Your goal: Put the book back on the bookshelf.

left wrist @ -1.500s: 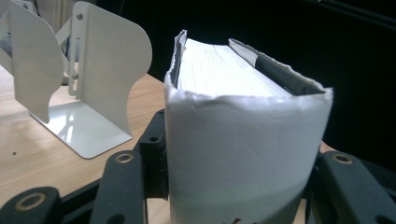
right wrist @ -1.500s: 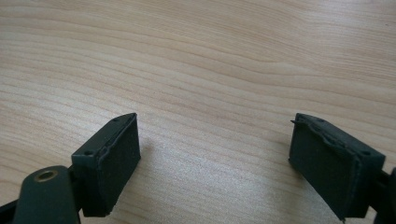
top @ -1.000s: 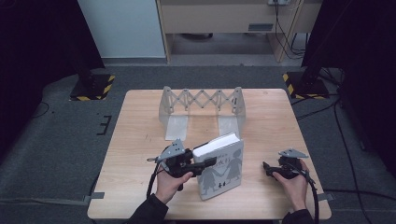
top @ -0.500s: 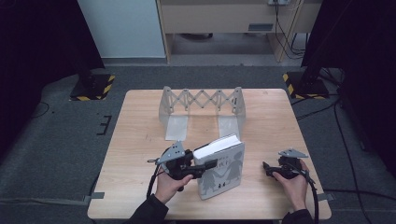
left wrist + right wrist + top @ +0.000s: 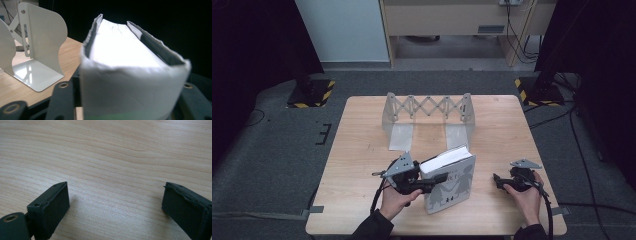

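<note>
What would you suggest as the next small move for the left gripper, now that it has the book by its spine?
Probably lift the book slightly and carry it toward the white bookend rack. The left gripper, whose jaws have just been opening a little, sits around the spine, the book stands apart from the rack, and the right gripper rests open on the table.

A white folding bookend rack [image 5: 428,120] stands on the wooden table [image 5: 362,150], toward its far edge; 2 base plates lie flat.
</note>
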{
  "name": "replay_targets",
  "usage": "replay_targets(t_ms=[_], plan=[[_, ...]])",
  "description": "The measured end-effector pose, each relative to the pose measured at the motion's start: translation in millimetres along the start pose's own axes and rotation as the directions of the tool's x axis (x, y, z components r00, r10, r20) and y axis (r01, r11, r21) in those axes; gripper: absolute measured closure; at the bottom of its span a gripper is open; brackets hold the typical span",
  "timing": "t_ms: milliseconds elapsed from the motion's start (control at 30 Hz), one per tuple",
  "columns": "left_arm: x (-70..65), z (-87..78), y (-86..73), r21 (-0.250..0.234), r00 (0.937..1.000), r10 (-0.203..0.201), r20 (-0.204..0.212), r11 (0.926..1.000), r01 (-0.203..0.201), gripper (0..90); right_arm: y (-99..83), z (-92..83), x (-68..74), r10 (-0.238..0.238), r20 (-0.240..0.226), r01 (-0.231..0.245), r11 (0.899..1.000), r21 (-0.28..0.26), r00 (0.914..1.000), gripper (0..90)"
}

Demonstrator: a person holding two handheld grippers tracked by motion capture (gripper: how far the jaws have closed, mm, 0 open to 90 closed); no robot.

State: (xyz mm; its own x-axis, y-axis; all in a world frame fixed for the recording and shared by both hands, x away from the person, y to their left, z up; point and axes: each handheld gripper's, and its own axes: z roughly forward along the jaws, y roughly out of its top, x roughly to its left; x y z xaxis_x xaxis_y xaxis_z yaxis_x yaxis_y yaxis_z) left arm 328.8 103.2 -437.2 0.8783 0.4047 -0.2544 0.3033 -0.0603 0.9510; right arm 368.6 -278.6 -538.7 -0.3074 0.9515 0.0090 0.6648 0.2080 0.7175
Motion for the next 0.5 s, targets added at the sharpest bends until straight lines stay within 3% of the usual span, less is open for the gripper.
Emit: replay_targets(t_ms=[200, 500], plan=[[-8.4, 0.9, 2.7, 0.019, 0.9998, 0.018, -0.004, 0.9997, -0.018, 45.6, 0.0, 0.2, -0.3, -0.008, 0.000, 0.008, 1.000, 0.000, 1.0000, 6.8], [-13.7, -0.1, -1.4, 0.002, 0.9998, 0.013, 0.016, 0.9999, -0.013, 45.3, 0.0, 0.3, -0.3, -0.009, -0.002, 0.009, 1.000, 0.001, 1.0000, 6.6]])
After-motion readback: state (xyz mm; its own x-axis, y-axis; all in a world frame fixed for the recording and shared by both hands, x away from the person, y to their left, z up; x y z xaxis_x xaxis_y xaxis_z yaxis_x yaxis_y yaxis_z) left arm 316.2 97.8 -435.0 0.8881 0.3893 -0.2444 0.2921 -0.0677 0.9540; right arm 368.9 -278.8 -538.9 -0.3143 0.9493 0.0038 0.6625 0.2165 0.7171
